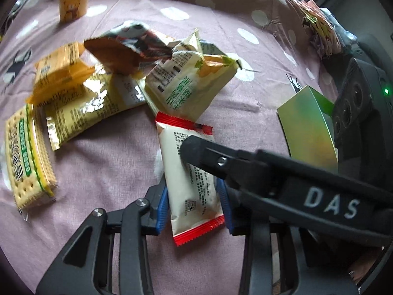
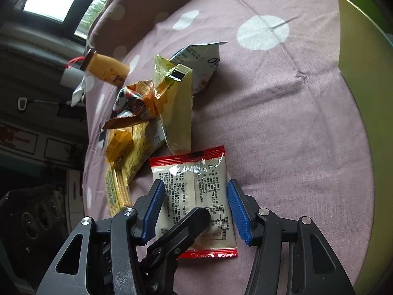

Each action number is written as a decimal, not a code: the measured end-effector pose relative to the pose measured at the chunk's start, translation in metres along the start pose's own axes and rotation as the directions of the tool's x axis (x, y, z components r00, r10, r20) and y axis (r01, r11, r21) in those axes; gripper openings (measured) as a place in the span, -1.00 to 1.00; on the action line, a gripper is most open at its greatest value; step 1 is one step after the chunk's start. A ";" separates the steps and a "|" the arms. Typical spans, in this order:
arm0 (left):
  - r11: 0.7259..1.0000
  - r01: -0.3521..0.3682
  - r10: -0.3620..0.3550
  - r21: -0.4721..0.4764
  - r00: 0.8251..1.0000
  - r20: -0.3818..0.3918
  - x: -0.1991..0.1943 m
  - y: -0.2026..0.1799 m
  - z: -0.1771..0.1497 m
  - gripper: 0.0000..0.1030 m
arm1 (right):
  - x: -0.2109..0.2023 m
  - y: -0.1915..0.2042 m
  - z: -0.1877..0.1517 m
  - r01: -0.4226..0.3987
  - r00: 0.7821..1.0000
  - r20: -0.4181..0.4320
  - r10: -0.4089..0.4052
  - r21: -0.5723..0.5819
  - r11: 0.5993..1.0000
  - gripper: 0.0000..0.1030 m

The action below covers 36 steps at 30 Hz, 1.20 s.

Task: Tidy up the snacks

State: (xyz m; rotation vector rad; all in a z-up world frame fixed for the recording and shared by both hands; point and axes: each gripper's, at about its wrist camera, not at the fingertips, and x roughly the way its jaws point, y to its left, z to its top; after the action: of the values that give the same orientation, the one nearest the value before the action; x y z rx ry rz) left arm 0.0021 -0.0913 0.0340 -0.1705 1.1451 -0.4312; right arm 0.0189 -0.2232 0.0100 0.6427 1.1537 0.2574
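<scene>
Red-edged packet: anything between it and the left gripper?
Nothing between: the left gripper straddles the red-edged packet at its near end, jaws open. But the right gripper's black finger crosses over the packet higher up.

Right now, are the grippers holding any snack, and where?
Cannot tell. The red-edged packet lies flat on the cloth, with the left gripper and the right gripper each flanking its long sides; whether either squeezes it is unclear.
</scene>
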 end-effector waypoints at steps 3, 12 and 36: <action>1.000 0.015 -0.016 0.018 0.999 0.038 -0.007 -0.003 0.001 -0.37 | -0.007 -0.003 -0.001 -0.035 0.999 0.016 0.035 0.027 0.999 0.09; 0.988 0.059 -0.081 0.145 0.985 0.154 -0.035 -0.039 -0.001 -0.38 | -0.063 0.003 -0.010 -0.050 0.982 0.180 0.052 -0.018 0.999 0.09; 0.911 0.179 -0.280 0.372 0.930 0.237 -0.055 -0.140 -0.012 -0.40 | -0.176 -0.030 -0.030 0.021 0.872 0.488 -0.040 0.046 0.999 0.09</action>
State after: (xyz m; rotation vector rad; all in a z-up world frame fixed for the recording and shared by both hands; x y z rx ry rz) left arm -0.0612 -0.1941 0.1239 -0.0579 0.7504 -0.7874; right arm -0.0826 -0.3252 0.1192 0.6755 0.6782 0.0359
